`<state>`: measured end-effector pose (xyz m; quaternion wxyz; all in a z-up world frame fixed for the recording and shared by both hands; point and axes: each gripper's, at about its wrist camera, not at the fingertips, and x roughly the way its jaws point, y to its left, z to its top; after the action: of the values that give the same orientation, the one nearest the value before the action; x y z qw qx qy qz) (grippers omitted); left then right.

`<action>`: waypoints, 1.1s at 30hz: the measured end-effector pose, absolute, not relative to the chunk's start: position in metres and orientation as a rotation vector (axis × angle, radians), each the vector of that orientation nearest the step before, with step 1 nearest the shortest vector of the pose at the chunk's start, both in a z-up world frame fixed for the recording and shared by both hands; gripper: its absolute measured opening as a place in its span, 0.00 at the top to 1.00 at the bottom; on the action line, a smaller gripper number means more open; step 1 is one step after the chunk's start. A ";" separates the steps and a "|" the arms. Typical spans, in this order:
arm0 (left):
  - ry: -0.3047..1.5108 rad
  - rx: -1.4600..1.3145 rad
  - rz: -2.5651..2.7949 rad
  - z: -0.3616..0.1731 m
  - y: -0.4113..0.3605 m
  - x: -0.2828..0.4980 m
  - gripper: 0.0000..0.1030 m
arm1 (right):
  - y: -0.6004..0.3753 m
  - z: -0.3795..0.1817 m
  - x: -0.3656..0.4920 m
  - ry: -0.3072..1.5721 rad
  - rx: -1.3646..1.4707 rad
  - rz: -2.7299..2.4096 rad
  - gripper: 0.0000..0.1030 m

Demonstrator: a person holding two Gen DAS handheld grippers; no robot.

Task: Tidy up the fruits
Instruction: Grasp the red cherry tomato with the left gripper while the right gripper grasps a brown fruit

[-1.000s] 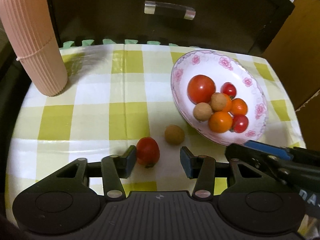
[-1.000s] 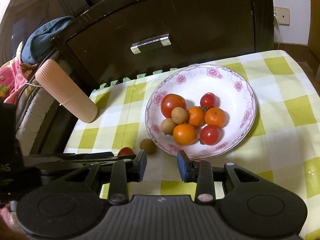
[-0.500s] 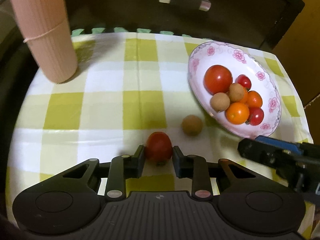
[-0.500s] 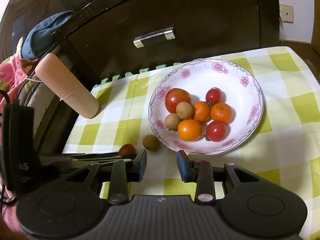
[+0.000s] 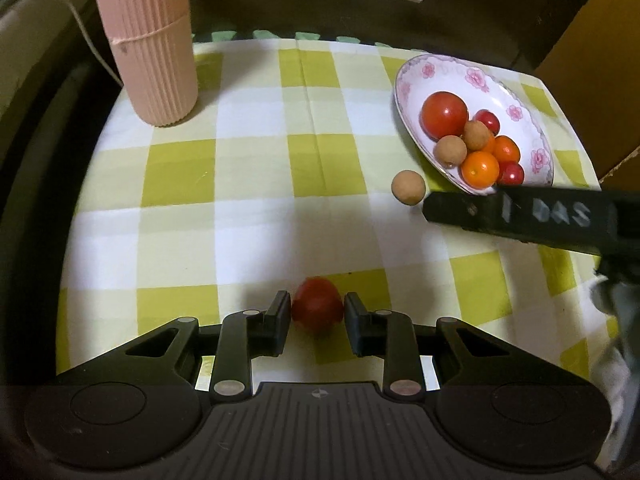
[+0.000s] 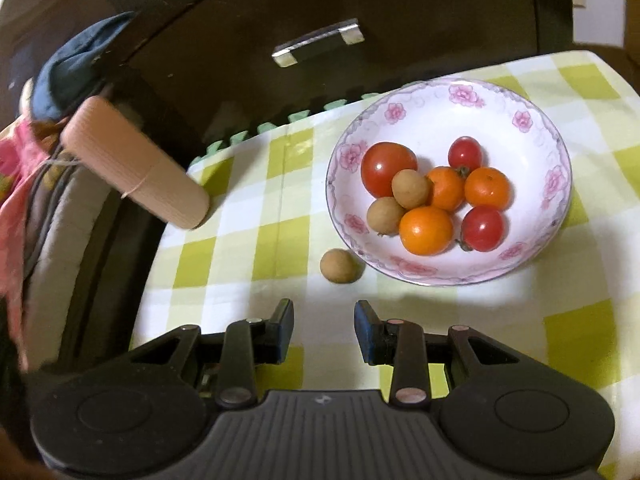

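Observation:
My left gripper (image 5: 317, 309) is shut on a small red tomato (image 5: 317, 307) and holds it above the checked cloth. A white flowered plate (image 6: 424, 120) holds several tomatoes, small oranges and brown longans; it also shows in the left wrist view (image 5: 448, 76). One loose longan (image 6: 339, 266) lies on the cloth just left of the plate, also in the left wrist view (image 5: 408, 187). My right gripper (image 6: 324, 316) is open and empty, close behind that longan. It shows in the left wrist view as a dark bar (image 5: 520, 216) at the plate's near rim.
A ribbed pink cylinder (image 5: 146, 40) stands at the cloth's back left. A dark cabinet with a clear handle (image 6: 320, 42) stands behind the table. The cloth's edges drop off at left and right. Clothes (image 6: 72, 64) lie at far left.
My left gripper has closed on the red tomato and lifted it back away from the plate. My right gripper has moved forward toward the loose longan.

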<state>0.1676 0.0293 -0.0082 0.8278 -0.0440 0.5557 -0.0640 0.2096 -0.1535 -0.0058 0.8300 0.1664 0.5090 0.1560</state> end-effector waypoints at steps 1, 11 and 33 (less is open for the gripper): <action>1.184 -0.100 -0.139 -0.009 0.030 0.169 0.65 | -0.150 -0.007 0.213 1.081 0.358 0.303 0.69; 1.239 -0.177 -0.179 -0.015 0.040 0.174 0.62 | -0.113 -0.023 0.233 1.104 0.337 0.131 0.69; 1.263 -0.184 -0.180 -0.024 0.033 0.170 0.57 | -0.144 -0.019 0.199 1.109 0.210 0.210 0.89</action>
<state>0.1698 0.0333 -0.0239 0.7996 -0.0856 0.5885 -0.0839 0.1987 -0.1439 -0.0192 0.8398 0.0993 0.5244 0.0993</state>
